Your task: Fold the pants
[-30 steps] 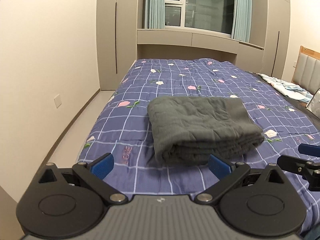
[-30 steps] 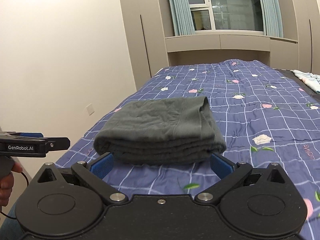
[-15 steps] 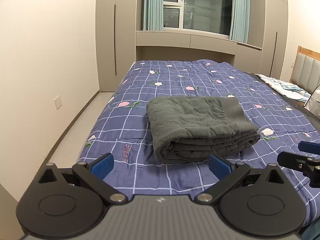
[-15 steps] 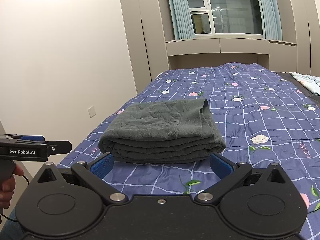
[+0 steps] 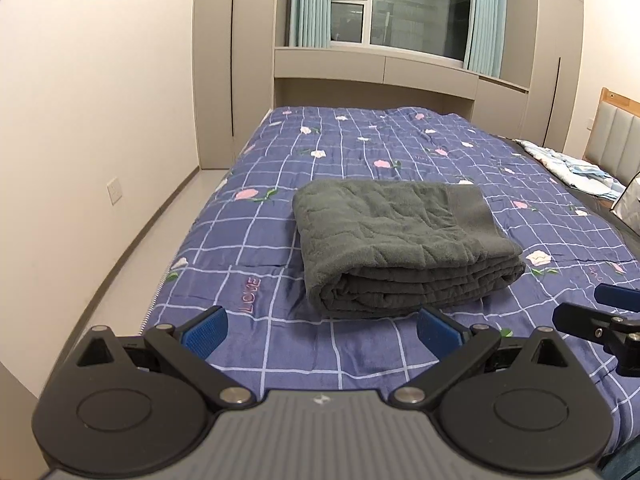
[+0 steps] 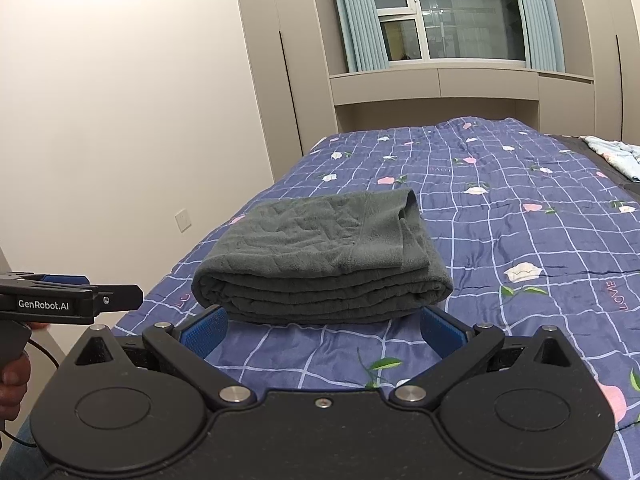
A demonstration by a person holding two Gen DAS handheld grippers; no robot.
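The dark grey pants (image 5: 400, 240) lie folded into a thick rectangular stack on the purple checked bedspread (image 5: 260, 240), near the bed's front left corner. In the right wrist view the same pants (image 6: 320, 256) sit just beyond my fingers. My left gripper (image 5: 320, 328) is open, held back from the stack with nothing between its blue pads. My right gripper (image 6: 322, 330) is open too, empty, close in front of the folded edge. Each gripper shows at the edge of the other's view: the right gripper (image 5: 600, 320) and the left gripper (image 6: 68, 300).
A hand (image 6: 14, 376) holds the left gripper's handle. Light blue bedding (image 5: 568, 168) lies at the far right by the headboard (image 5: 616, 140). A wall and floor strip (image 5: 132, 248) run along the bed's left side. Wardrobes and a window close the far end.
Both grippers have pulled back and risen slightly from the folded pants, which now sit a little farther off. The pants themselves have not moved.
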